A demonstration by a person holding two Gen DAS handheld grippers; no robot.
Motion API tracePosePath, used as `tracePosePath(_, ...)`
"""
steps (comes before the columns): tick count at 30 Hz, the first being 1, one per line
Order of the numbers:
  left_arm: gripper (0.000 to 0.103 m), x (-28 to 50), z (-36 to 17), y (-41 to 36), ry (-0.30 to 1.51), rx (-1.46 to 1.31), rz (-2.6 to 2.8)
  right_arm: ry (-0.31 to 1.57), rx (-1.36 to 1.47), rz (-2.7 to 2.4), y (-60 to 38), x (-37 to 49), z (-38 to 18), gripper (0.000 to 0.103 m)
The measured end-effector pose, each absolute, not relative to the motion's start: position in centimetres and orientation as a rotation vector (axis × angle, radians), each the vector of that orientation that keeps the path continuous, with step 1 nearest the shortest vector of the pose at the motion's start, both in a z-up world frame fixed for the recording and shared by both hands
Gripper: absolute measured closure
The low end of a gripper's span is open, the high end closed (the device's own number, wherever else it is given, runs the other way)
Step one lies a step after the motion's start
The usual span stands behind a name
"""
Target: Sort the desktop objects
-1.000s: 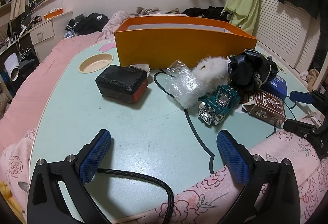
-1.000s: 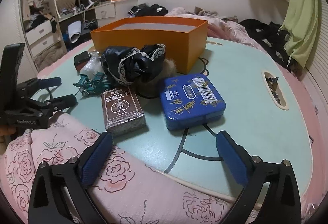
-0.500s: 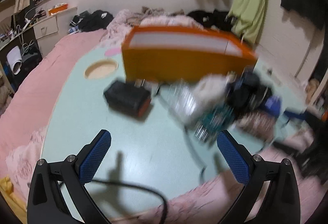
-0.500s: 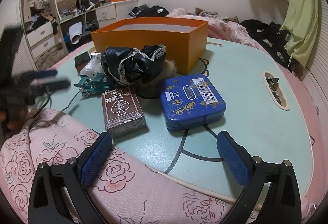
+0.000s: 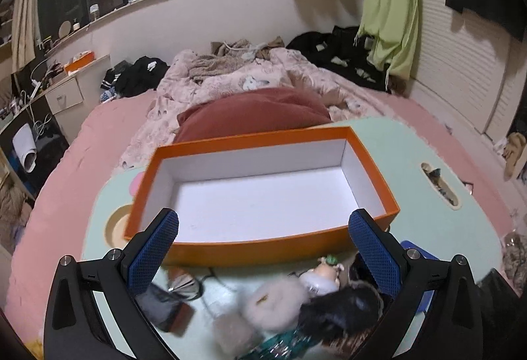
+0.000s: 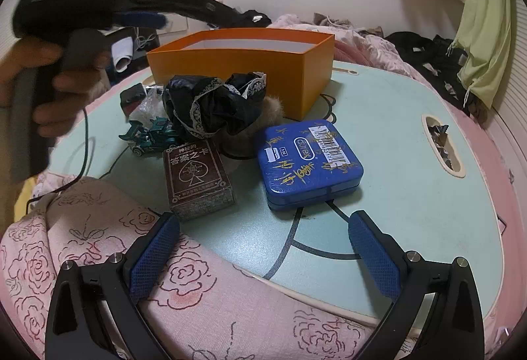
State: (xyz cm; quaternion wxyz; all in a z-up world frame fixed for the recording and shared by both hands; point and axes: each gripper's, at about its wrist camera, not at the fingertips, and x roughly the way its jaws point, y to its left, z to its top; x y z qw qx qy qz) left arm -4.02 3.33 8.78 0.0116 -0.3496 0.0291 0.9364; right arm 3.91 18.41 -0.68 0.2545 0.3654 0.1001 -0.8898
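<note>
Orange box [image 5: 263, 248] is standing empty on the bench [image 6: 411, 195] behind the clutter | left tool [image 5: 263, 261] is hovering above it, spread wide, gripping nothing | right tool [image 6: 263, 258] is waiting spread, empty, near blue tin [image 6: 309, 162] | risk: left tool descending blindly is knocking the fluffy ball [image 5: 273, 304] off.

Left gripper [image 5: 263, 248] is held raised, fingers [image 5: 153, 249] spread wide, nothing between; gripped by a hand [image 6: 49, 87]. Right gripper [image 6: 263, 248] is held low at the tabletop's near edge, fingers parted, empty.
</note>
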Motion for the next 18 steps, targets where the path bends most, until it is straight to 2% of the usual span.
tracePosePath(6,0.000,-4.9,6.7,4.4,0.096,-1.160,2.894,0.271,0.992,-2.417,18.4,3.9,-0.7,0.001)
tracePosePath(13,0.000,-4.9,5.6,5.8,0.214,-1.168,2.925,0.271,0.992,-2.417,18.3,3.8,-0.8,0.000)
tracePosePath(18,0.000,-5.0,5.6,6.1,0.229,-1.167,2.925,0.270,0.992,-2.418,18.3,3.8,-0.8,0.000)
